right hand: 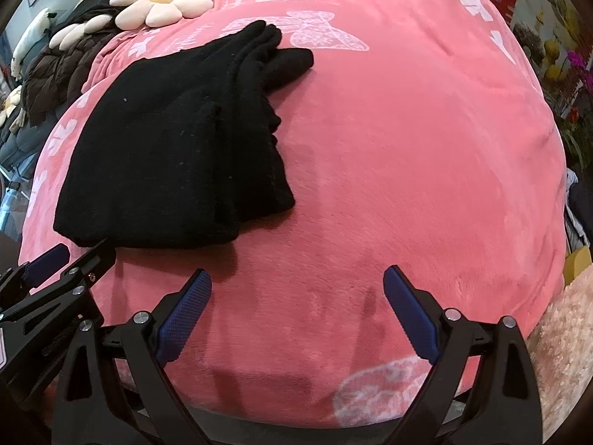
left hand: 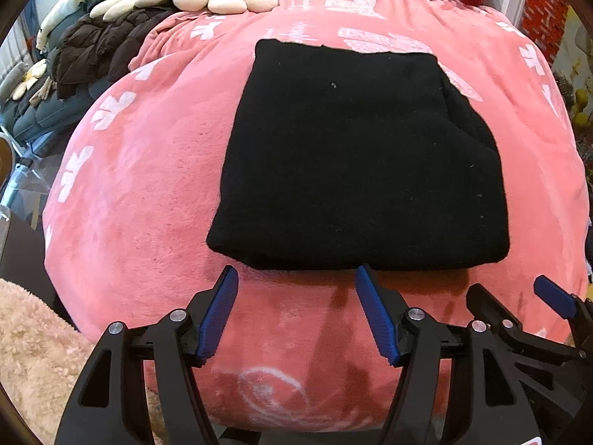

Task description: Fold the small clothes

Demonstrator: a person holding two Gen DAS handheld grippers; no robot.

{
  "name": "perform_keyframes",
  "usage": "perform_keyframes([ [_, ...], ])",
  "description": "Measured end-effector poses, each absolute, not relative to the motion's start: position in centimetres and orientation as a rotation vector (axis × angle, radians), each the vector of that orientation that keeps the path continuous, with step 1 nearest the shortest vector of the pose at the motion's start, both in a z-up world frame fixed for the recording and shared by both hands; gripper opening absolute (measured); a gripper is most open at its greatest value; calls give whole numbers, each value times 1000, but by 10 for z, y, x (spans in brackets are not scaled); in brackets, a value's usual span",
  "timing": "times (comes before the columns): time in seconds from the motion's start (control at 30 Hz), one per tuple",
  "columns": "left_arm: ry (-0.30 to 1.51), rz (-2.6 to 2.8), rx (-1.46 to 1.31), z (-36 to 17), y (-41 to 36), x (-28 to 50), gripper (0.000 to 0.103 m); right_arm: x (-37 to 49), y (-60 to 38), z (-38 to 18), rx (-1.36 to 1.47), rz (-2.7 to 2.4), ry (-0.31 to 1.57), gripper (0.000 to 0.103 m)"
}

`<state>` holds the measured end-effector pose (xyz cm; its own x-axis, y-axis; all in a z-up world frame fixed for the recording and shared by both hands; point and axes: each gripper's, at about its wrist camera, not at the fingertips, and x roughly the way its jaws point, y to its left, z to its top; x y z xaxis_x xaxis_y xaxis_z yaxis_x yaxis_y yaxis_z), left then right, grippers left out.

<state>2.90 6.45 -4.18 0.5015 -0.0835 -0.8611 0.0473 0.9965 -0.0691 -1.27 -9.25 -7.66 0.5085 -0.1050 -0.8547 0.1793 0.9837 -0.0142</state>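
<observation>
Left gripper is spread open with nothing in it, tips just short of the near edge of the black garment, which lies folded on the pink blanket. Right gripper is open too, with the garment off to its left, so the left one's closer, I'd say.

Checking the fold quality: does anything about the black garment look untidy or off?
Mostly neat, but in the right wrist view the black garment shows uneven layered edges on its right side, with one piece poking out at the far corner.
</observation>
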Motion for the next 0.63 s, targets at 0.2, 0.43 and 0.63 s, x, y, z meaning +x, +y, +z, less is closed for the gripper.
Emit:
perform_keyframes([
  [0.2, 1002, -39, -8, -35, 62, 27, 64, -13, -91, -78, 67, -176, 1030, 92],
  [0.43, 1030, -3, -14, -39, 66, 30, 72, -15, -85, -76, 48, -178, 1018, 92],
  [0.63, 1026, 5, -14, -38, 66, 28, 72, -12, -86, -75, 44, -179, 1015, 92],
])
